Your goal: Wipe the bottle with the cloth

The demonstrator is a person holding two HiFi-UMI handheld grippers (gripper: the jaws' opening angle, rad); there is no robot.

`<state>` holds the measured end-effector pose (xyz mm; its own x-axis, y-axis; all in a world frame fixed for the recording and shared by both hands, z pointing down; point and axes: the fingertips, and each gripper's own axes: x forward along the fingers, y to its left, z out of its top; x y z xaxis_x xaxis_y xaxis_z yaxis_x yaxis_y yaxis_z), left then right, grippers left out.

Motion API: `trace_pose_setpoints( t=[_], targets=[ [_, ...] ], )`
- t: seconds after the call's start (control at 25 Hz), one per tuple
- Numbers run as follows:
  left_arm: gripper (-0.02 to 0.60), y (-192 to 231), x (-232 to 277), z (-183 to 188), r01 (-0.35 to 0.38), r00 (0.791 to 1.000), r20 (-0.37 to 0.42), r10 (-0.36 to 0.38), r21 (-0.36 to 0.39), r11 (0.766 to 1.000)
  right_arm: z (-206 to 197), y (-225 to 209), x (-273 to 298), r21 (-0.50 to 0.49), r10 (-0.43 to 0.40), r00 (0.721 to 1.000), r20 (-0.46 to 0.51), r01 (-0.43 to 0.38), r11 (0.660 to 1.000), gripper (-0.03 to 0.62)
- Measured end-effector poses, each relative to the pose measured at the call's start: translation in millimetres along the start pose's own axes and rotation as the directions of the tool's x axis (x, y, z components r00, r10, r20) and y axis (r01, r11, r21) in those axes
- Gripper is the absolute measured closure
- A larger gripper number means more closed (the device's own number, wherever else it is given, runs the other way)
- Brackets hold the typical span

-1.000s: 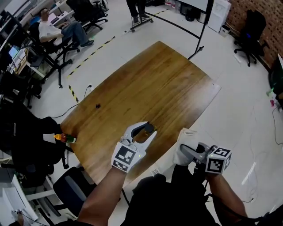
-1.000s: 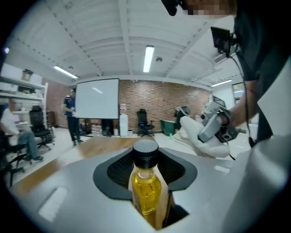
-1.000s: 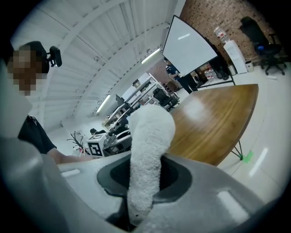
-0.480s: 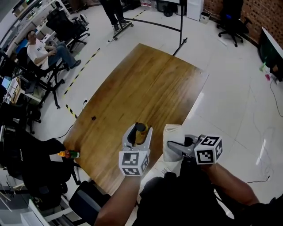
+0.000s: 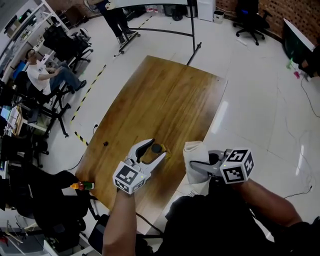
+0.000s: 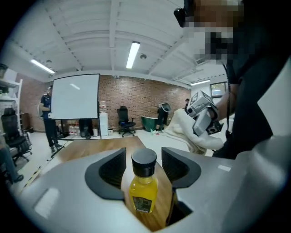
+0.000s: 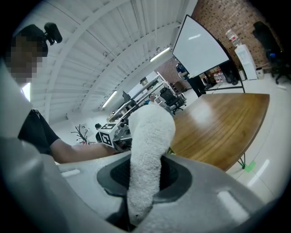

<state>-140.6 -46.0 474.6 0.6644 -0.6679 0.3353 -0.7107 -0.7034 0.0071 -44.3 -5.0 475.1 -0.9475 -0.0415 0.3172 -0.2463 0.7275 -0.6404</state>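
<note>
Nearest the head camera: grippers, two. Left gripper [image 5: 154, 150]: jaws set wide to either side of a bottle [image 6: 144, 186], pads clear of it on both sides. Right gripper [image 7: 144, 175]: jaws closed on a cloth [image 5: 196, 156], which is bunched and stands up past the tips.

Bottle, one (yellow liquid, black cap), stood upright on the table [image 5: 170, 95], close to its near edge. Cloth, one (white, towelling), held near the bottle but apart from it.

Table, one, wooden; a small black item [image 5: 105, 144] is seen at its left edge.

Beyond: people, two in the head view, one seated [image 5: 47, 77], one standing [image 5: 112, 12].

The bottle's label and liquid are shown only by the left gripper view; the head view gives little more than the cap. A white screen [image 6: 75, 95] before a brick wall is shown full-face by the left gripper view.
</note>
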Motion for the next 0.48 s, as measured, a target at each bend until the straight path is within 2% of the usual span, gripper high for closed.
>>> trace_pose_setpoints(
  t=[0.12, 0.24, 0.36, 0.48],
  targets=[
    [0.33, -4.1, 1.3, -6.7, 0.098, 0.995, -0.045, -0.095, 0.075, 0.992, 6.6, 0.1, -3.2, -0.012, -0.012, 1.0, 0.006, 0.012, 1.0, 0.52],
    [0.351, -4.8, 1.3, -18.5, 0.164, 0.983, -0.1, -0.153, 0.107, 0.981, 9.9, -2.7, -3.3, -0.012, -0.022, 0.999, 0.024, 0.023, 1.0, 0.52],
    [0.399, 0.3, 1.3, -22.4, 0.178, 0.98, -0.112, -0.164, 0.125, 0.976, 12.3, -5.6, -1.3, -0.011, -0.036, 0.998, 0.043, 0.037, 0.999, 0.52],
    [0.402, 2.4, 3.9, -18.6, 0.148, 0.987, -0.083, -0.141, 0.09, 0.985, 12.0, -10.5, 2.4, 0.017, -0.046, 0.996, 0.071, 0.045, 0.999, 0.52]
  ],
)
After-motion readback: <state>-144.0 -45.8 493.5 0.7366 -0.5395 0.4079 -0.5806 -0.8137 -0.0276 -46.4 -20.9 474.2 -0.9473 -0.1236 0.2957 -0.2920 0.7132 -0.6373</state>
